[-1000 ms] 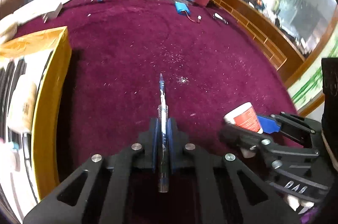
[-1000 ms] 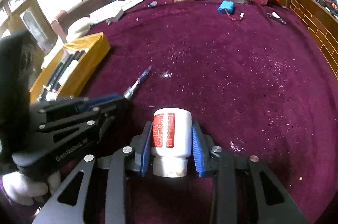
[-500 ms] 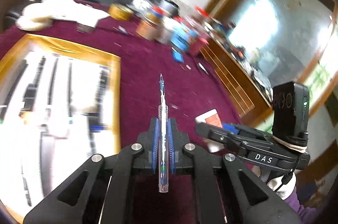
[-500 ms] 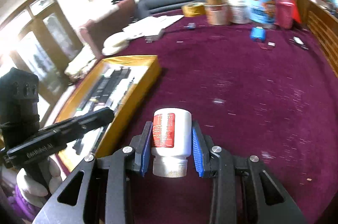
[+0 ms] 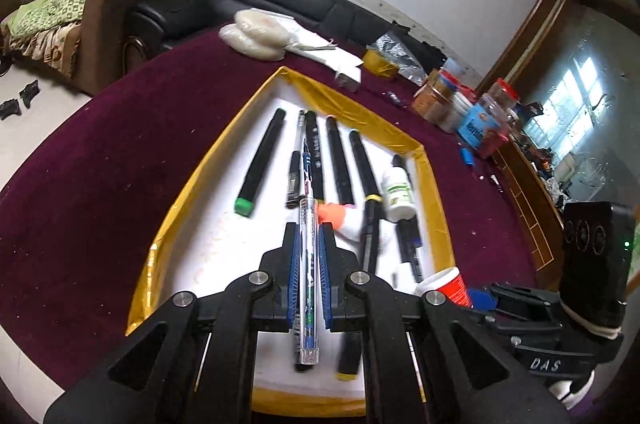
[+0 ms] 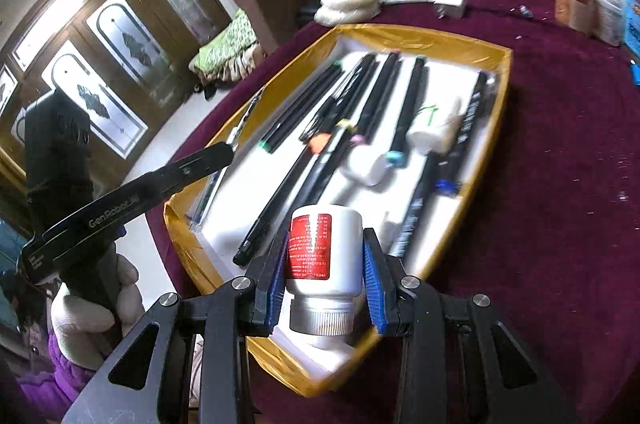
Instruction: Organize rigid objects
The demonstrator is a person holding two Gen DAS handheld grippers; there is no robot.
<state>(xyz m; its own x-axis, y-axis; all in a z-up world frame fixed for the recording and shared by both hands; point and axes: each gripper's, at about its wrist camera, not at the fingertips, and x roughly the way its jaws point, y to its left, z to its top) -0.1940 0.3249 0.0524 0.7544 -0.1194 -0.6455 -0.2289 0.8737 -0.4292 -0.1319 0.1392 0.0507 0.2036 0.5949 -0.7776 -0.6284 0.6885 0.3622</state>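
Left tongs (image 5: 308,244) around pen (image 5: 309,276), right tongs (image 6: 326,266) around bottle (image 6: 322,256), above tray (image 5: 360,112)

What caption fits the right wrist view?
Right gripper holds a red-labelled white bottle above the gold-rimmed tray of pens.

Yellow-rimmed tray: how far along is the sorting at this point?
Done: several markers and a green-label bottle lie in the tray. In hand: left claw grips a clear pen, right claw a red-label bottle, both over it. Left: releasing both.

both grippers (image 5: 308,244) (image 6: 325,260) now over tray (image 5: 404,140)
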